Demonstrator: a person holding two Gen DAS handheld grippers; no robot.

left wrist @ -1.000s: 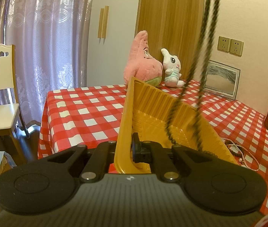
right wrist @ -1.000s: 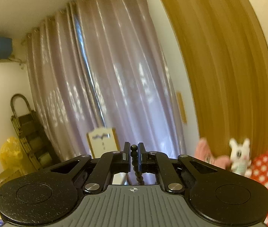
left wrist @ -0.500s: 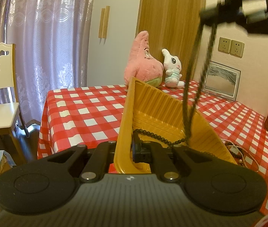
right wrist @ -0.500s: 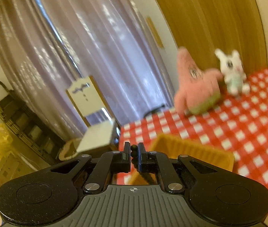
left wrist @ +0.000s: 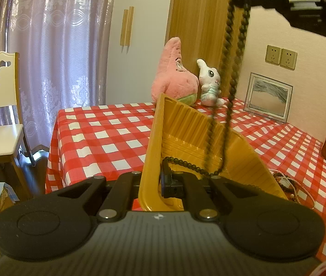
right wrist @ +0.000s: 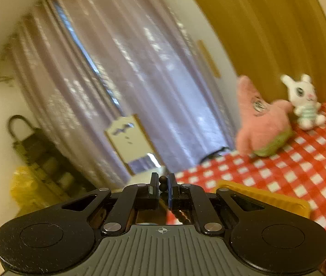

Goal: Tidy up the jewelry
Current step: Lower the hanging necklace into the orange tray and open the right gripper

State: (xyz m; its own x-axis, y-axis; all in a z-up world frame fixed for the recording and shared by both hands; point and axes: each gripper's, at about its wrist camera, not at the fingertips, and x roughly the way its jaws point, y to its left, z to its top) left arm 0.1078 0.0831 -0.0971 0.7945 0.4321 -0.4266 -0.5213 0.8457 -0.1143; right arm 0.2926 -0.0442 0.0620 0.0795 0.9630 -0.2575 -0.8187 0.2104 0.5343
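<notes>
Left hand-held gripper [left wrist: 160, 184]: clenched on the near wall of the yellow tray [left wrist: 185, 124], holding it tilted.
Right hand-held gripper [right wrist: 162, 187]: pinched on the dark bead necklace [left wrist: 229, 73], high above the tray.
Step in hand: lowering the strand into the tray; best done slowly, letting the beads coil, releasing only once the slack lies inside.
Tray contents: the necklace's lower loop rests on the ribbed floor.
Desk [left wrist: 107, 135]: other bead strands [left wrist: 287, 184] lie just beside the tray, outside it.
</notes>
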